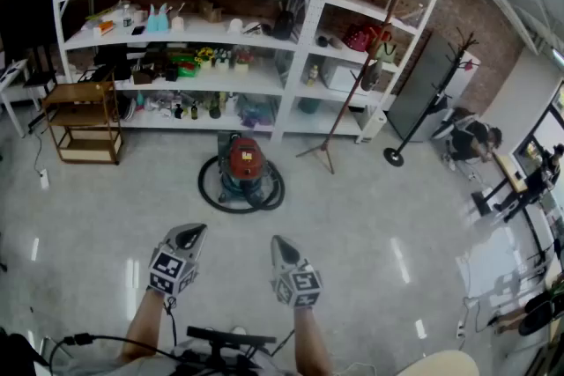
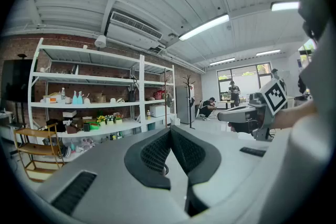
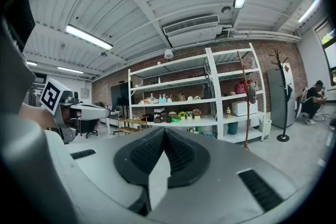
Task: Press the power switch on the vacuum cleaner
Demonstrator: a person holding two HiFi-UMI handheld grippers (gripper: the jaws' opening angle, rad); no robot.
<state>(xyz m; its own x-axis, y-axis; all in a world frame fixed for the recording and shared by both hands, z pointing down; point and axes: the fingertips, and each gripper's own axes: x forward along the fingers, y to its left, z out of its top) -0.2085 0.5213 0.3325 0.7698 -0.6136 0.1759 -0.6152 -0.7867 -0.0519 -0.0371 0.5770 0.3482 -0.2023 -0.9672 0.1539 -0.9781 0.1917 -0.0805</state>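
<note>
The vacuum cleaner [image 1: 246, 165], red on top with a dark round body and a black hose [image 1: 210, 192] coiled round it, stands on the floor in front of the shelves in the head view. Both grippers hang well short of it, nearer to me. My left gripper [image 1: 196, 230] [image 2: 170, 131] is shut with nothing between its pads. My right gripper [image 1: 277, 240] [image 3: 164, 131] is shut and empty too. Both gripper views look up over the shelves and ceiling, and the vacuum cleaner does not show in them.
A long white shelf unit [image 1: 322, 9] full of small items runs behind the vacuum cleaner. A wooden cart [image 1: 84, 123] stands at the left, a tripod stand [image 1: 328, 147] and a coat stand [image 1: 414, 114] at the right. People sit at the far right [image 1: 471, 141].
</note>
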